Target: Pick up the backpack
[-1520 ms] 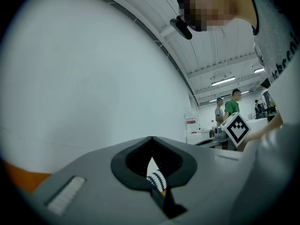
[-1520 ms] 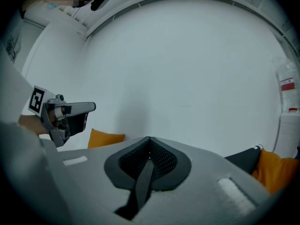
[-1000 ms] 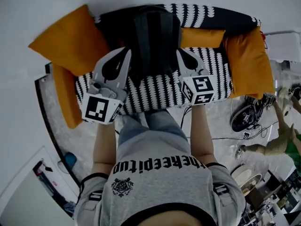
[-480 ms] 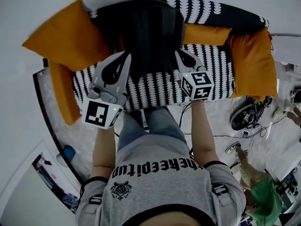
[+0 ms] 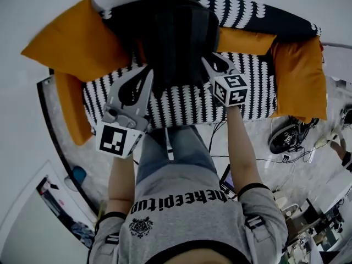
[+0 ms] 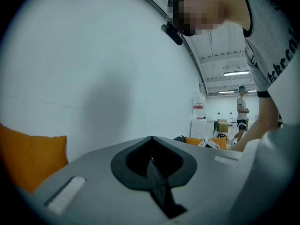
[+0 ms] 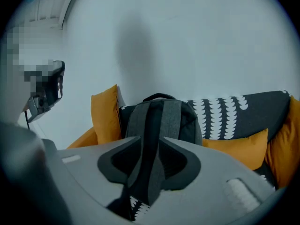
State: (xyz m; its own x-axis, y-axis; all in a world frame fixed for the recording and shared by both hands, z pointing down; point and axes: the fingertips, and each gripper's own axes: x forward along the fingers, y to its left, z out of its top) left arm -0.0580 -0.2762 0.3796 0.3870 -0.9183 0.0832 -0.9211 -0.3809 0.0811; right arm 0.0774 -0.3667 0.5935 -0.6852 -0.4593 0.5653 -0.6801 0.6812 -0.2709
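The dark grey backpack (image 5: 176, 37) stands upright on the black-and-white patterned sofa (image 5: 187, 100), leaning on the sofa back with its straps facing me. My right gripper (image 5: 212, 65) is at the backpack's lower right side. In the right gripper view its jaws (image 7: 151, 142) are opening, and a grey shoulder strap (image 7: 147, 172) runs down through the gap between them. My left gripper (image 5: 147, 73) hovers at the backpack's lower left. In the left gripper view it (image 6: 151, 138) points level at the white wall, shut, with nothing held.
Orange cushions flank the backpack: a big one at the left (image 5: 71, 43), a flat one behind it at the right (image 5: 242, 40), another at the sofa's right end (image 5: 297, 76). Shoes (image 5: 286, 136) and cables lie on the floor. A person (image 6: 242, 109) stands far off.
Both grippers have sunk toward the sofa seat, the right one farther. The backpack has come down with them. The right gripper's jaws have parted around the strap.
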